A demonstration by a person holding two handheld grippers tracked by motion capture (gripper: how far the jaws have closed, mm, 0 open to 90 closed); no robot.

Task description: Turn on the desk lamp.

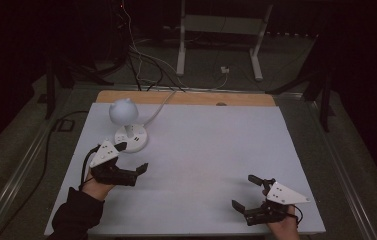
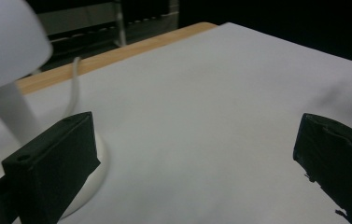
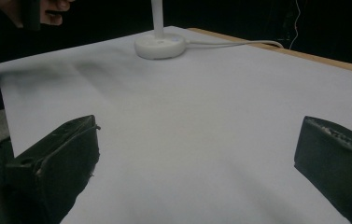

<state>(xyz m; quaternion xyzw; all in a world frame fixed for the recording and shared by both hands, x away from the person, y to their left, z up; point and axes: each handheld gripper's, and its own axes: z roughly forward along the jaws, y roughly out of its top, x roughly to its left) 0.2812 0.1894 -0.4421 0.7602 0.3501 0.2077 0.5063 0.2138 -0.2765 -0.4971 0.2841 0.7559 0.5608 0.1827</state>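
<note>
A small white desk lamp [image 1: 125, 120] with a round shade and a disc base stands at the back left of the white table [image 1: 201, 150]. My left gripper [image 1: 132, 157] is open just in front of the lamp's base, one jaw almost at the base's edge. In the left gripper view the lamp base [image 2: 89, 179] sits behind the left jaw and the shade [image 2: 5, 42] looms at the top left. My right gripper [image 1: 246, 191] is open near the front right of the table, nothing between its jaws. The right gripper view has the lamp base [image 3: 159, 46] far off.
The lamp's white cable [image 1: 161, 107] runs off the table's wooden back edge [image 1: 186, 97] to the floor. A white metal stand [image 1: 221, 30] and loose cables lie on the floor beyond. The wide white tabletop lies between the grippers.
</note>
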